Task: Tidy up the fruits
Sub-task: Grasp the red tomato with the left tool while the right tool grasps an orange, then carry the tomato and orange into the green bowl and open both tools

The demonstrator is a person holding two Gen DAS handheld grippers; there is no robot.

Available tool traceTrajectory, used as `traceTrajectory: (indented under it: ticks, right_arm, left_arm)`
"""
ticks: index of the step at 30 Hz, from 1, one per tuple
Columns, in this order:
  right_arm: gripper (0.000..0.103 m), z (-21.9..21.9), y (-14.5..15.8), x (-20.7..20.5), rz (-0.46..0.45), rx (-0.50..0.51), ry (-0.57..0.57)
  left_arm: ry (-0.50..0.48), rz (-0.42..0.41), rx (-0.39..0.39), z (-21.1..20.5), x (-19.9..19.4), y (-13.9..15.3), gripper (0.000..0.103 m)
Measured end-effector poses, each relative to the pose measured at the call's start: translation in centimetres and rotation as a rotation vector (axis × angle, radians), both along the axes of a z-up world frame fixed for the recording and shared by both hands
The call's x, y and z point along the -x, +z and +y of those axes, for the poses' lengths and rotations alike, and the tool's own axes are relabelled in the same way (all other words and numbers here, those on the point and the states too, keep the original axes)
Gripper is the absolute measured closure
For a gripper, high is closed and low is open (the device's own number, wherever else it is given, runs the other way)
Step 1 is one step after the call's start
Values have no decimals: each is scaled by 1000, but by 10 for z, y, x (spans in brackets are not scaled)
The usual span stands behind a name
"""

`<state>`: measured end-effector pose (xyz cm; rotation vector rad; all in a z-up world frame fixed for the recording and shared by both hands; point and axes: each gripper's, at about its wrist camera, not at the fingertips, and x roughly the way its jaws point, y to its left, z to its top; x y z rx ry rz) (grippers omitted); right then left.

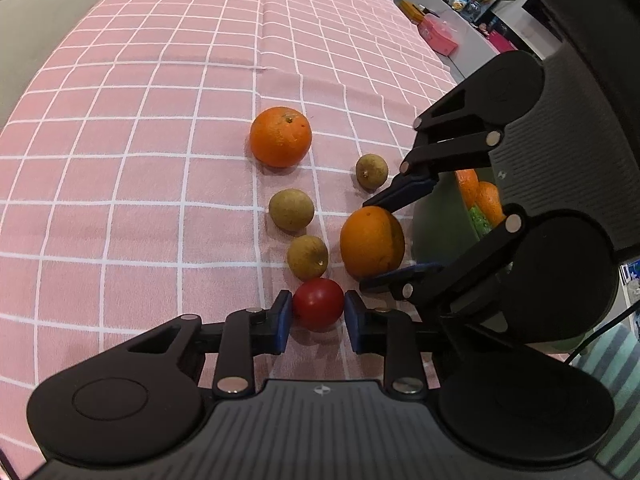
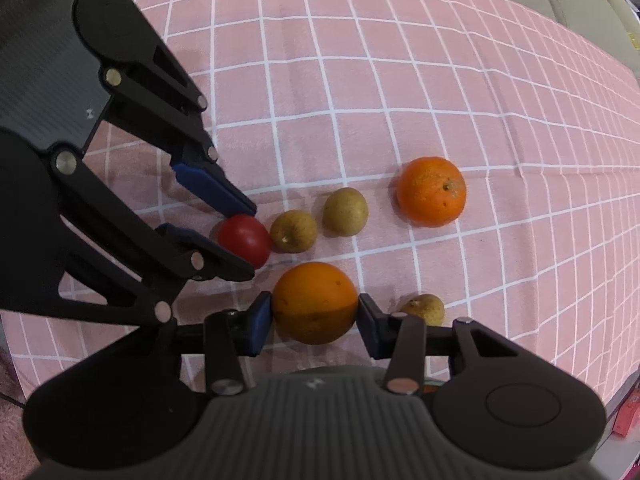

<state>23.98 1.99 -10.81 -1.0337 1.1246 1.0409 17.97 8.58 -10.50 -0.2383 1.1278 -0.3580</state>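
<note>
The left gripper [image 1: 318, 312] pinched the tomato [image 1: 319, 303], its blue pads touching the red skin on both sides while the fruit sat on the pink checked cloth [image 1: 140, 160]. The right gripper [image 2: 316, 316] clamped the near orange [image 2: 315, 302] in the same way, one pad pressed to each flank, the orange also on the cloth.

Taking the tomato as the landmark: in the left wrist view a brown fruit [image 1: 307, 257] lay just beyond it, touching or nearly so, and a second brown fruit [image 1: 291, 209] lay beyond that one. The near orange was just to the right of the tomato and a little farther off, close but apart. A third, smaller brown fruit [image 1: 372, 171] lay farther out still, beyond the near orange. The far orange [image 1: 281, 136] stood well beyond the tomato, past the brown fruits and apart from all of them.

To the right of the tomato, behind the right gripper, a green bowl [image 1: 432, 224] stood at the cloth's edge with orange and green pieces inside, partly hidden by the gripper's body.
</note>
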Motion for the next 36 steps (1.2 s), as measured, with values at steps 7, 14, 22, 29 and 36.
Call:
traceTrajectory:
  ticks: [7,14,22,29,36]
  right_arm:
    - [61,-4,21,4,-31,-47,-65]
    - [61,-14,57,13,-68,-124,-134]
    - [61,-48,103,28,-113,-206,-211]
    - [61,-103,119,43,-154,-204,-312]
    - [61,-154,106,47,-158,-155,-434]
  left_arm:
    - [32,-18,22,8,9,13,72]
    - [44,-62,50,14,21,37,72]
    - [26,-138,129,5,32,72,72]
    - [-55,-176,180,-26,38,90,72]
    - [-108,-174,129,-61,32,89,72]
